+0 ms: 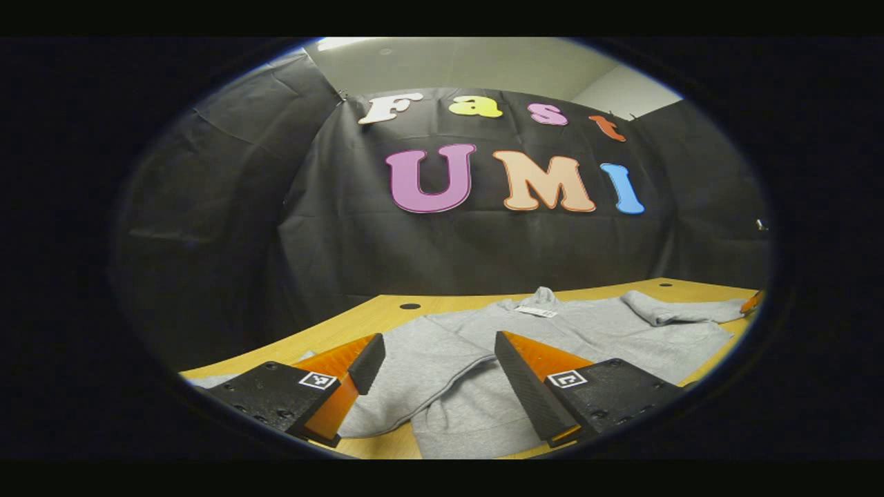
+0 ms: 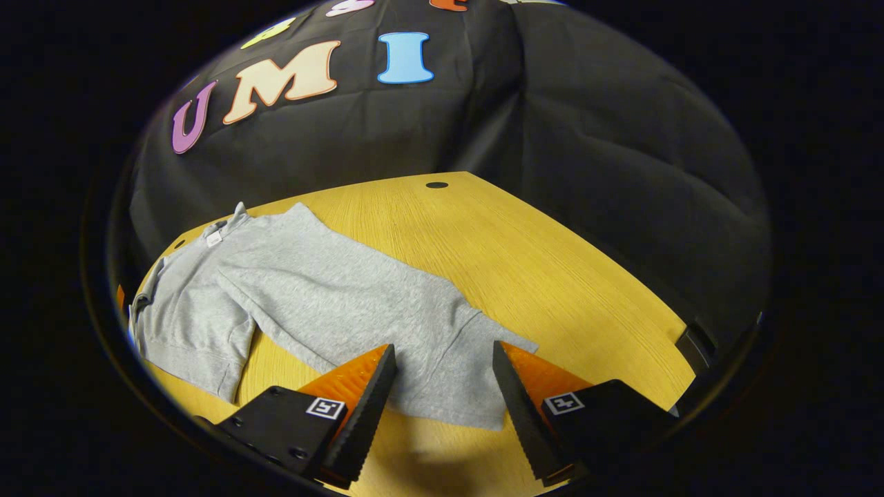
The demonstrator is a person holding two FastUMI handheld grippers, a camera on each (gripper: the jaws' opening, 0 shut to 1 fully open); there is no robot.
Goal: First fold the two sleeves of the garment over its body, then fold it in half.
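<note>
Wooden table (image 2: 539, 276), black cloth wall (image 2: 587, 138)

Garment (image 2: 324, 304) flat on table (image 2: 552, 276)

One grey garment (image 2: 331, 297) lies on one wooden table (image 2: 552, 276), spread from the table's left edge toward its near edge in the right gripper view. It has two sleeves: one (image 2: 442, 359) reaches the near edge, the other (image 1: 680, 310) lies toward the far right corner in the left gripper view. One white neck label (image 1: 535, 311) shows. The table has two round holes, one (image 2: 436, 185) at its far edge, another (image 1: 409, 306) at the far left.
</note>
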